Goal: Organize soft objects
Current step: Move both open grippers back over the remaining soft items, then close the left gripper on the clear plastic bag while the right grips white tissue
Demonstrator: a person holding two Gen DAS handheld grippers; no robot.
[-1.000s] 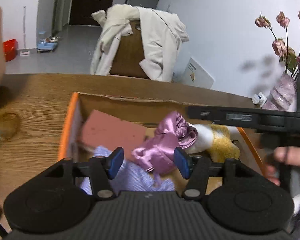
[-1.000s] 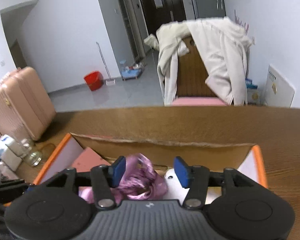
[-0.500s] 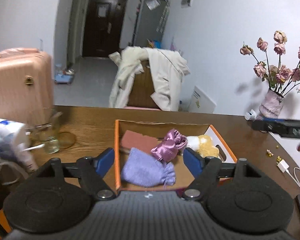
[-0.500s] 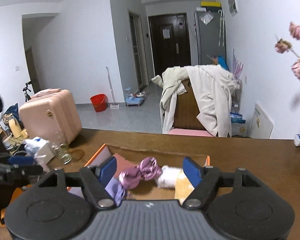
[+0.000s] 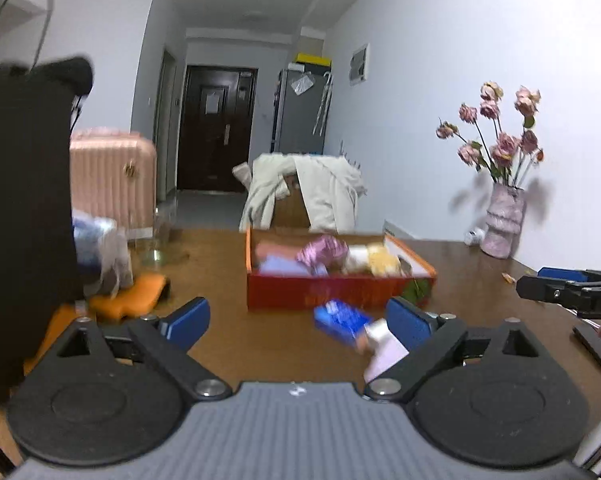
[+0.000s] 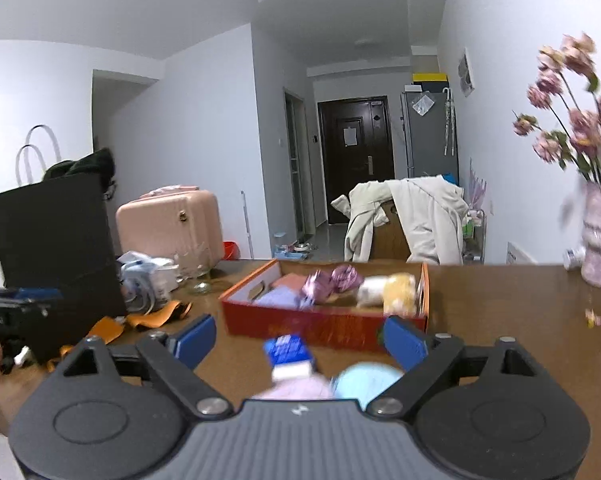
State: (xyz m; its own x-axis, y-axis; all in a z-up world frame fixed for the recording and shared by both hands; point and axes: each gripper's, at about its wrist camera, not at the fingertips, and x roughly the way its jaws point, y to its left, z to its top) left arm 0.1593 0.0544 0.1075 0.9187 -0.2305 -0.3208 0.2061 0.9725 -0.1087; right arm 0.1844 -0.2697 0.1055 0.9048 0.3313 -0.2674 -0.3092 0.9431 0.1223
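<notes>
An orange box (image 5: 340,290) (image 6: 324,326) stands mid-table, well ahead of both grippers. Inside lie a shiny pink pouch (image 5: 322,250) (image 6: 336,280), a lilac pouch (image 5: 284,266) (image 6: 278,296), a pink flat piece (image 6: 290,280) and a white-and-yellow plush (image 5: 374,258) (image 6: 388,290). My left gripper (image 5: 298,322) has its jaws opening wide, nothing gripped. My right gripper (image 6: 300,338) is likewise opening, nothing pressed between its pads. A blue packet (image 5: 342,322) (image 6: 288,352) lies on the table near both. A pale pink item (image 6: 296,390) and a light blue item (image 6: 366,382) sit just under the right gripper.
A black bag (image 5: 24,208) (image 6: 56,240) stands at the left with orange cloth (image 5: 128,298) (image 6: 156,314) and a glass (image 6: 198,272) beside it. A vase of dried roses (image 5: 502,226) (image 6: 600,240) stands far right. The other gripper (image 5: 568,292) shows at the right edge.
Both grippers pulled back from over the box to the table's near side, and their jaws spread wider. The soft items stayed in the box.
</notes>
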